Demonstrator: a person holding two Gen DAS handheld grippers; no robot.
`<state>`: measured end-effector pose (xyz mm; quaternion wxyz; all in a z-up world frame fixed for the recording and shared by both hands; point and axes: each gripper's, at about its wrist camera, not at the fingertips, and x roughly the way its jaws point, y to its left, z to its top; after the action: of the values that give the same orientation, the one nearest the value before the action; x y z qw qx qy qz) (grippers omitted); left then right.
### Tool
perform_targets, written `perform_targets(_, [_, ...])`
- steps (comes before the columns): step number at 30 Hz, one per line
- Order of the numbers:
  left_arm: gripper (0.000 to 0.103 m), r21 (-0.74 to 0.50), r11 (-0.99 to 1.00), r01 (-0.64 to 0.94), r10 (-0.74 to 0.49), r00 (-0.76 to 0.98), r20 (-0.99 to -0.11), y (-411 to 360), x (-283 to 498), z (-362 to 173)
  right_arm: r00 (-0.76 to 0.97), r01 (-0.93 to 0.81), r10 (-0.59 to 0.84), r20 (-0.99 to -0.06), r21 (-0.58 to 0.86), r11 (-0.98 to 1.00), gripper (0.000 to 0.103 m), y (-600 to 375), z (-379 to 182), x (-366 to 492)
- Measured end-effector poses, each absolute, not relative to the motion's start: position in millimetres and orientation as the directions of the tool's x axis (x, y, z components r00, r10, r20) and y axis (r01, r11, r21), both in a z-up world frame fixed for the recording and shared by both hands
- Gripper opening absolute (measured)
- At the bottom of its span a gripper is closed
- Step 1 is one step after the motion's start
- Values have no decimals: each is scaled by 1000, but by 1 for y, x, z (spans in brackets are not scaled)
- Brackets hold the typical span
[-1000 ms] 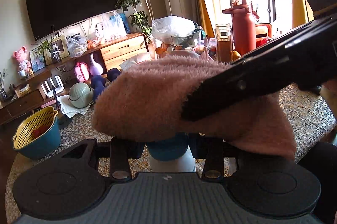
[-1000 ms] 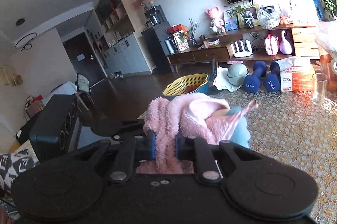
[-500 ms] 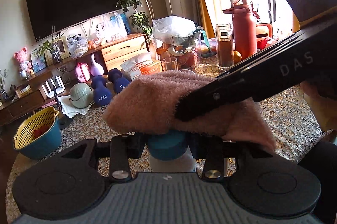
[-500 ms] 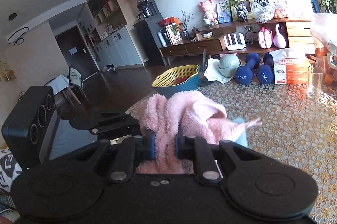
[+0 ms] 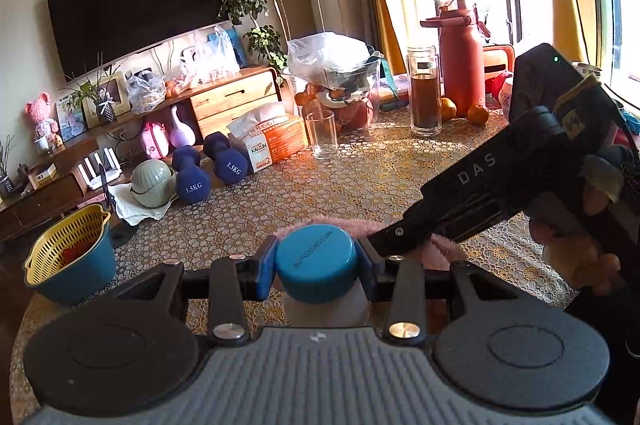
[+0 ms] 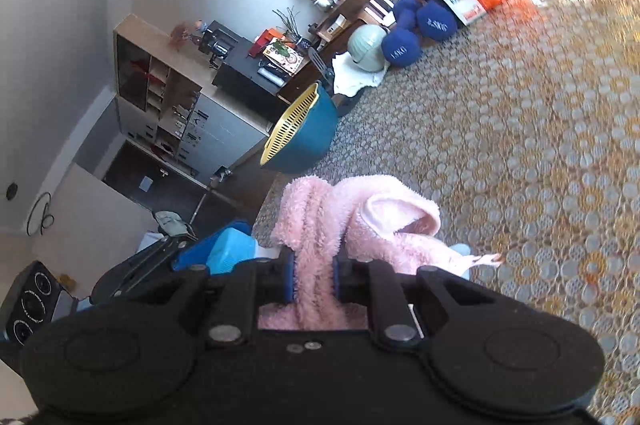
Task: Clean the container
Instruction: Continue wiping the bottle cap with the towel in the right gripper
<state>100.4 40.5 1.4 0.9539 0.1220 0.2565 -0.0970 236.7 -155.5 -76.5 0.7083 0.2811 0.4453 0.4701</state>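
Observation:
A white container with a blue lid (image 5: 315,262) sits between the blue pads of my left gripper (image 5: 316,265), which is shut on it at the lid. My right gripper (image 6: 313,275) is shut on a fluffy pink cloth (image 6: 352,221) that hangs bunched over the lace tablecloth (image 6: 540,161). In the left wrist view the right gripper (image 5: 404,239) reaches in from the right, its tips just behind the lid, with a strip of the pink cloth (image 5: 444,249) showing below it. The blue lid (image 6: 232,249) appears at the left of the right wrist view, tilted.
On the table stand a blue bowl with a yellow strainer (image 5: 70,257), two blue dumbbells (image 5: 208,165), a tissue box (image 5: 272,141), a clear glass (image 5: 322,133), a tall jar (image 5: 425,89) and a red flask (image 5: 460,57). A hand (image 5: 576,245) holds the right gripper.
The pink cloth, draped over the container before, has slid down off the lid towards the right. The right gripper has rolled and dropped lower; its view is now tilted.

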Motion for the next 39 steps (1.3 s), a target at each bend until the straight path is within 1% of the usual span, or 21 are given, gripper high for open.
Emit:
perform_targets(4, [41,170,954,248,-129,848,-514,43,101,1,140,-312,922,-360,868,386,17,-160,-104,240])
perform_targets(8, [41,169,954,246,-128,848,-514,44,101,1,132,-286,920,-368,875,391,17,-160,-120,234])
perform_targets(12, [40,171,954,245,-126,848,-514,43,99,2,165,-410,887,-432,788,460,16,-153,-95,227])
perform_targets(15, [40,171,954,246,-127,849,-514,43,98,1,224,-496,875,-428,723,481,16,-155,-65,222])
perform_targets(18, [40,170,954,245,-126,849,-514,43,98,1,285,-591,869,-404,640,491,16,-159,-30,213])
perform_targets(21, [40,170,955,244,-126,849,-513,43,98,2,324,-664,878,-353,576,477,16,-163,3,202])
perform_targets(25, [40,169,955,242,-125,849,-514,43,97,2,316,-766,890,-330,464,444,16,-153,33,183])
perform_targets(28, [40,170,955,243,-124,849,-514,43,97,2,276,-835,896,-347,375,402,16,-138,44,164])
perform_targets(30, [41,171,955,243,-124,849,-514,43,97,2,262,-864,889,-377,318,390,16,-128,45,154])
perform_targets(33, [41,177,954,241,-120,850,-512,42,97,2,249,-883,874,-418,272,382,16,-118,41,147])
perform_targets(35, [41,178,954,239,-118,851,-511,42,97,2,240,-881,869,-433,279,382,16,-114,39,148])
perform_targets(39, [41,180,955,236,-113,850,-514,41,98,2,212,-857,871,-443,343,384,16,-115,31,161])
